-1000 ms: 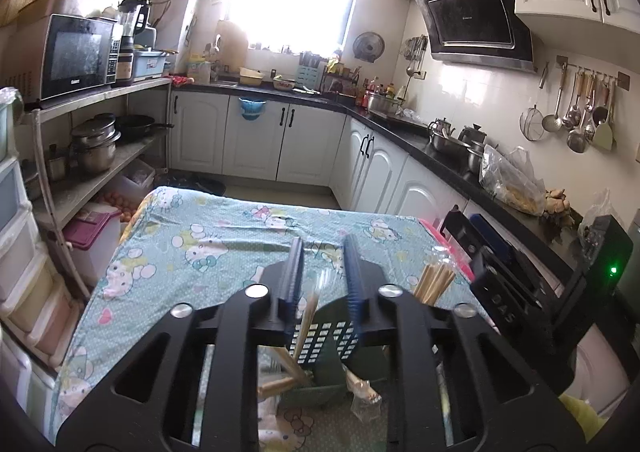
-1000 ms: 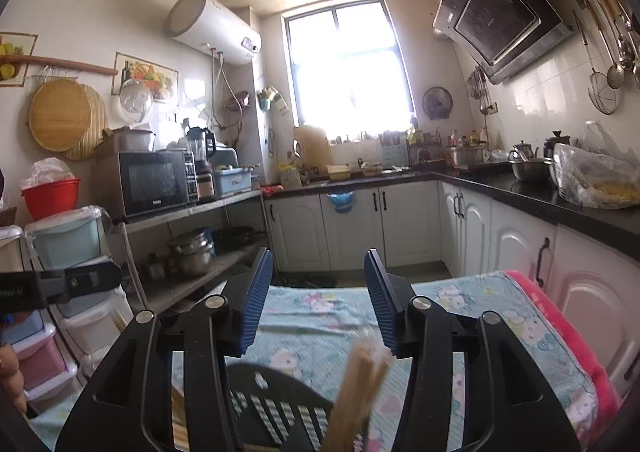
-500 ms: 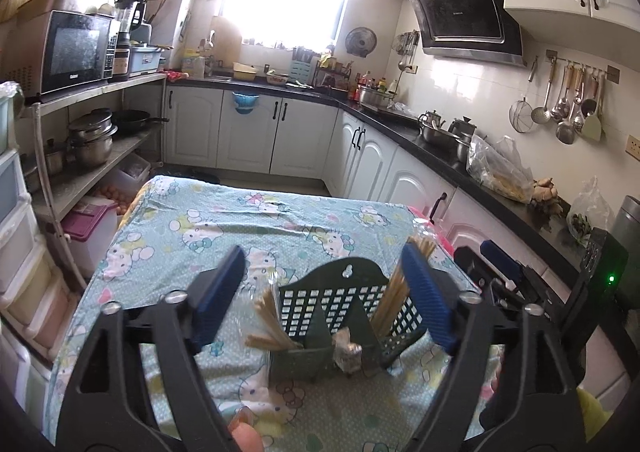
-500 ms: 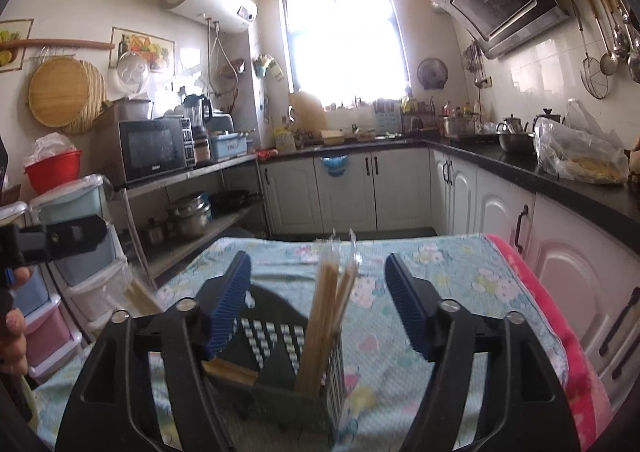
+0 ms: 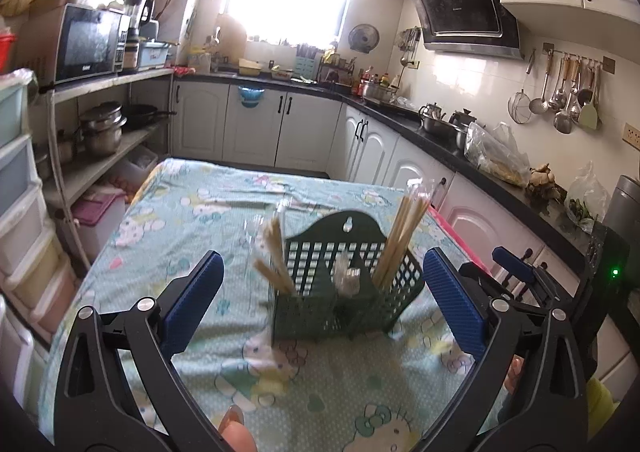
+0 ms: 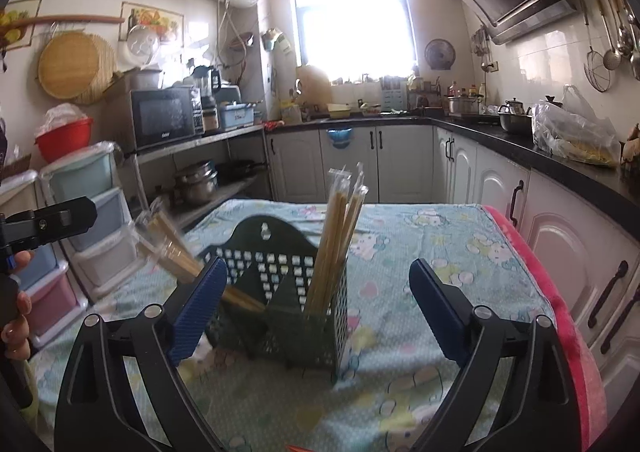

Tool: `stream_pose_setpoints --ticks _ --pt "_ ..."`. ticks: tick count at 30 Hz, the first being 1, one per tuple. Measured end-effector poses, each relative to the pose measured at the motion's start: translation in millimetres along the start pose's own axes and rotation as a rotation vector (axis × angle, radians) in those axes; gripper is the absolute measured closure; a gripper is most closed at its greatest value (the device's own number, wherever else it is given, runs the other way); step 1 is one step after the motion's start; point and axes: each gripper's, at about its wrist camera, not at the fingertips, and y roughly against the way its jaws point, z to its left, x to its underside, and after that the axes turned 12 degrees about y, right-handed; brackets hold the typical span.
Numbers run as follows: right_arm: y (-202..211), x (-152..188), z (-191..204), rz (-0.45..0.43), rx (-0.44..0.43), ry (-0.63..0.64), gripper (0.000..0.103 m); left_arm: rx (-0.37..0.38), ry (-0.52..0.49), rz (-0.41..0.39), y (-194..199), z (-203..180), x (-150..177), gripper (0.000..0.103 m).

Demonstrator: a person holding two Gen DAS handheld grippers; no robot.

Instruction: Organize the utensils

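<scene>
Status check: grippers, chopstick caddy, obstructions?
Left gripper, right gripper: opening, empty. Chopstick bundles stand in green caddy. Nothing in the way.

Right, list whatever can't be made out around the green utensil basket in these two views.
- Left bundle of wrapped wooden chopsticks: motion-blurred in the right wrist view; count unreadable.
- Small clear item in the middle compartment of the dark green plastic lattice basket: too small and blurred in the left wrist view.
- Basket's near left corner: hidden behind the right hand-held gripper's blue finger.
</scene>
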Motion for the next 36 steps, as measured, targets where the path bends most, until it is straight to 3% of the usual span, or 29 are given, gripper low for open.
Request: stream_pose_setpoints --ticks 9,21,36 --pt "19.7 22.2 19.8 0.040 -0.028 0.013 0.007 -0.010 0.037 0.039 5.3 14.4 29.6 0.011" --pt "35.8 61.6 35.3 0.105 0.005 0.016 0.007 -0.073 0.019 0.074 4.2 29.9 72.6 0.011" --pt "64.8 87.6 52.3 0.029 0.099 0.047 0.007 -0.100 -0.064 -0.045 16.9 24.7 117.0 0.011"
